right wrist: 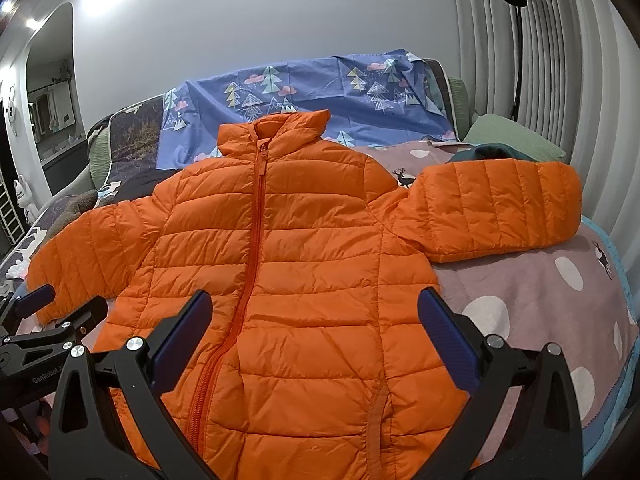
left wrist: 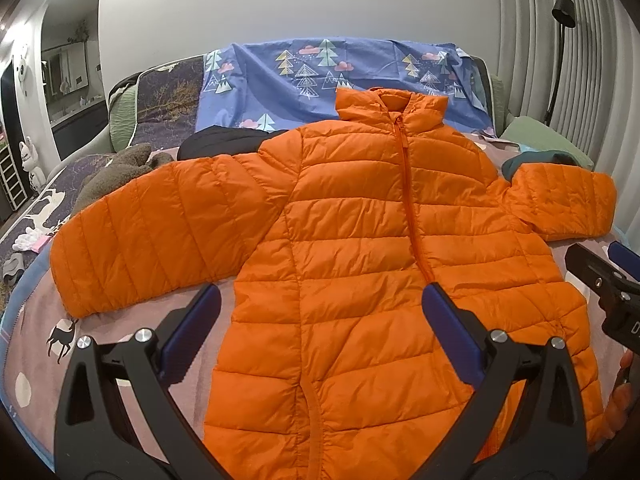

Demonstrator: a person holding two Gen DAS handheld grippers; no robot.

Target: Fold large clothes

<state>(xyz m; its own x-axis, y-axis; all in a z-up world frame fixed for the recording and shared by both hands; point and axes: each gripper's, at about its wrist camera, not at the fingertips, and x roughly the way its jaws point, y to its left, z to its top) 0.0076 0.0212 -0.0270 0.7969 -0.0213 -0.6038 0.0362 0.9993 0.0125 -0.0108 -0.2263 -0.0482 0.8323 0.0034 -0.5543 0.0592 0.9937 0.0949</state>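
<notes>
Bedspread (right wrist: 520, 292) bare beside jacket (right wrist: 304, 264)

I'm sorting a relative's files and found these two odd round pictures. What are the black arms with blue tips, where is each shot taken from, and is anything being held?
No robot is here: a person holds one pair of hand-operated tongs in each hand, each with a wide-angle camera looking forward along its two fingers. One picture comes from the left tongs, the other from the right tongs; each also catches the other pair at its edge. Both stand open over the lower part of an orange puffer jacket, holding nothing. The jacket lies face up, zipped, sleeves spread, on a pinkish bedspread with white dots and deer. Behind it hangs a blue tree-print sheet. Folding has not begun.
</notes>
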